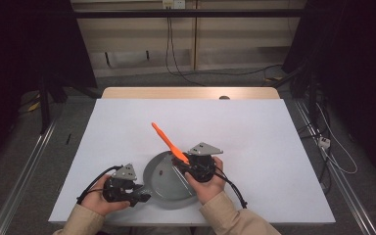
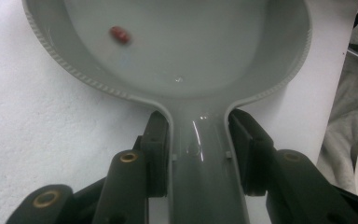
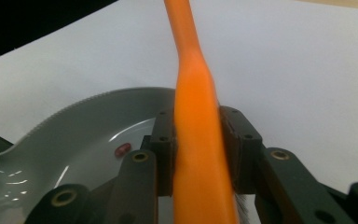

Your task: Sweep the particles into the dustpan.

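A grey pan [image 1: 162,185] lies on the white table near the front edge, with its handle [image 2: 198,154] pointing to the left. My left gripper [image 1: 138,196] is shut on that handle, one pad on each side of it. A small red bean [image 2: 120,34] lies inside the pan [image 2: 191,51]. My right gripper [image 1: 185,167] hangs over the pan's right part, shut on an orange tool [image 1: 167,141]. The tool's long handle [image 3: 196,107] slants up and away to the left. Its lower end is hidden behind the jaws. The bean [image 3: 122,149] and the pan's toothed rim [image 3: 74,112] lie to the left of that gripper.
The white sheet [image 1: 254,127] covers the table, and a strip of bare wood [image 1: 191,92] lies at the far edge. The pan sits close to the front edge [image 1: 274,221]. Cables [image 1: 333,147] lie on the floor to the right.
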